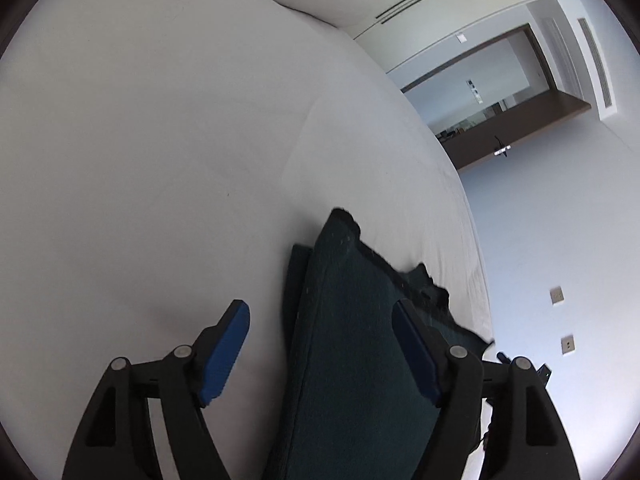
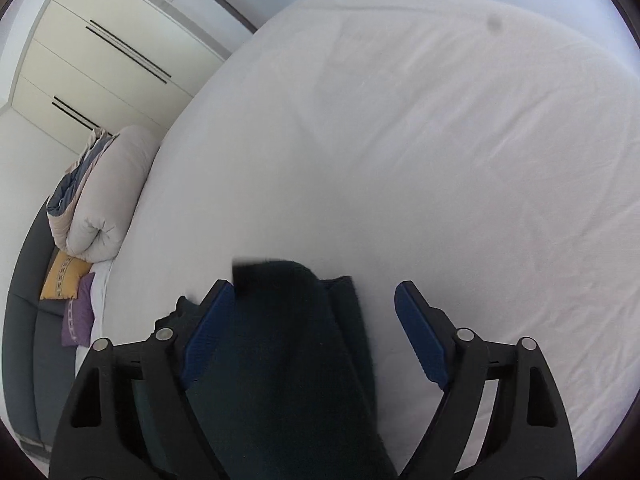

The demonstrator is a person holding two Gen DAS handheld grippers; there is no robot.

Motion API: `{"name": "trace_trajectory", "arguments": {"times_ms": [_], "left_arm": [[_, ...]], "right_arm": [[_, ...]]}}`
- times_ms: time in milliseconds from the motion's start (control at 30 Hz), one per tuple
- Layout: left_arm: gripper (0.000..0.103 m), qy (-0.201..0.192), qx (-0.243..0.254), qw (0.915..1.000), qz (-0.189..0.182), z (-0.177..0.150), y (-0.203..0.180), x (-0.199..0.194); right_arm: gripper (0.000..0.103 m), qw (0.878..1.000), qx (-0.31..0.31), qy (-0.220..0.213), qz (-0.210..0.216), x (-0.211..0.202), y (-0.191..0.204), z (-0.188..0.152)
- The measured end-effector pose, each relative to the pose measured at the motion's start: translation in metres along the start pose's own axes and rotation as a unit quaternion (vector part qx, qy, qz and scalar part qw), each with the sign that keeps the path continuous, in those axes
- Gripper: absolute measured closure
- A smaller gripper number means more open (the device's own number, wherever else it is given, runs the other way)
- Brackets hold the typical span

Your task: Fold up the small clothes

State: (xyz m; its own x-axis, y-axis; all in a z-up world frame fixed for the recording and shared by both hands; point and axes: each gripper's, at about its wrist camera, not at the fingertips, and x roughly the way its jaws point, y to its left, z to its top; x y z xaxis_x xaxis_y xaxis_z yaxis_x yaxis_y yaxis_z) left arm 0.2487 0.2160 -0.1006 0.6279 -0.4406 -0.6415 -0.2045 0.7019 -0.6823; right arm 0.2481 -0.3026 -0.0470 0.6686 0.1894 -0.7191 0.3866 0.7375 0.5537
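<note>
Grippers are hovering spread wide over a dark garment [image 1: 352,344] lying on a white bed [image 1: 160,140]. Left gripper [image 1: 320,348] and right gripper [image 2: 314,332] are gripping nothing, with a rolled duvet [image 2: 108,192] sitting at ten o'clock.

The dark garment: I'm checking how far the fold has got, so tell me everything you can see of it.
The dark garment is blackish-green, knit-looking cloth lying on the white bed sheet. It looks folded, a lower layer peeking out along one side, with a ragged, bunched edge toward the bed's edge. It lies between the open fingers of the left gripper and the right gripper; neither grips it.
</note>
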Motion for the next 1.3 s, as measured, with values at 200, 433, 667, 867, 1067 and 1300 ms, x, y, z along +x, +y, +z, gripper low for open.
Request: {"name": "trace_trajectory", "arguments": {"times_ms": [200, 433, 667, 867, 1067, 1300], "left_arm": [[0.028, -0.026, 0.084, 0.9956, 0.034, -0.051, -0.002, -0.029], [0.030, -0.016, 0.117, 0.9928, 0.020, -0.065, -0.002, -0.007], [0.040, -0.001, 0.137, 0.9904, 0.021, -0.082, -0.013, -0.001], [0.070, 0.008, 0.167, 0.9846, 0.051, -0.094, -0.020, 0.006], [0.082, 0.006, 0.141, 0.9892, 0.041, -0.088, -0.012, 0.000], [0.087, 0.008, 0.141, 0.9886, 0.053, -0.089, -0.012, -0.001]], "right_arm": [[0.026, 0.998, -0.062, -0.007, -0.015, -0.041, 0.002, -0.031], [0.048, 0.986, -0.155, 0.030, -0.062, -0.044, -0.001, -0.101], [0.062, 0.986, -0.143, 0.019, -0.082, -0.042, -0.003, -0.127], [0.084, 0.981, -0.172, 0.019, -0.090, -0.061, -0.009, -0.129], [0.093, 0.975, -0.197, 0.004, -0.106, -0.077, -0.006, -0.132], [0.098, 0.972, -0.204, 0.005, -0.115, -0.082, -0.009, -0.134]]}}
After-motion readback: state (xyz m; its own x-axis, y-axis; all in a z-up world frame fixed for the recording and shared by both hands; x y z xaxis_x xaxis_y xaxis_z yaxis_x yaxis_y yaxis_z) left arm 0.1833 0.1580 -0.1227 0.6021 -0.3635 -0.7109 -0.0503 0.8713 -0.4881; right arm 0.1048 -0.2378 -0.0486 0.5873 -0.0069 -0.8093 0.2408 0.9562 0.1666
